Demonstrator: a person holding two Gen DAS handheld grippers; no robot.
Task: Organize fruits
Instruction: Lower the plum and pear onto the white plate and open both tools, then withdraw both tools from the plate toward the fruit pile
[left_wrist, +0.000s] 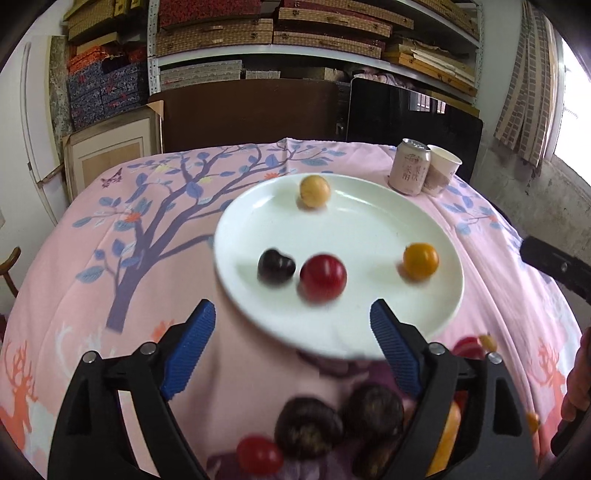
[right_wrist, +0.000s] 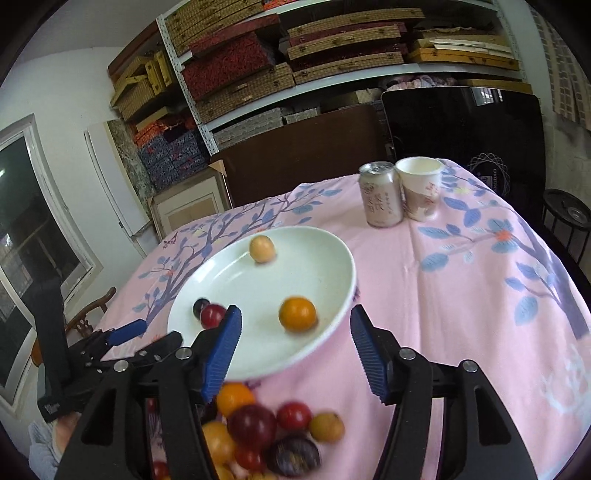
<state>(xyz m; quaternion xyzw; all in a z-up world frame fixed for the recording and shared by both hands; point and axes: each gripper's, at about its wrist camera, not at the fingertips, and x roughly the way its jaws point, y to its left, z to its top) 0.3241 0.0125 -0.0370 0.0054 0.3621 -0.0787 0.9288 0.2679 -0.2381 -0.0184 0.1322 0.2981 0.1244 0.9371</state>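
A white plate (left_wrist: 369, 236) (right_wrist: 295, 266) sits on the pink tablecloth. On it lie a pale yellow fruit (left_wrist: 314, 191) (right_wrist: 261, 249), a dark cherry (left_wrist: 276, 266), a red fruit (left_wrist: 323, 277) (right_wrist: 212, 315) and an orange fruit (left_wrist: 421, 260) (right_wrist: 297, 314). My left gripper (left_wrist: 292, 310) hangs open over the plate's near rim, holding nothing. My right gripper (right_wrist: 296, 314) is open too, with the orange fruit lying on the plate beyond its tips. A blurred pile of loose fruits (right_wrist: 258, 424) (left_wrist: 332, 421) lies on the cloth under both grippers.
A pink drink can (left_wrist: 410, 166) (right_wrist: 380, 194) and a paper cup (left_wrist: 441, 168) (right_wrist: 421, 188) stand at the table's far right. Dark panels lean behind the table, below shelves of boxes. A wooden chair (right_wrist: 88, 317) stands off the left edge.
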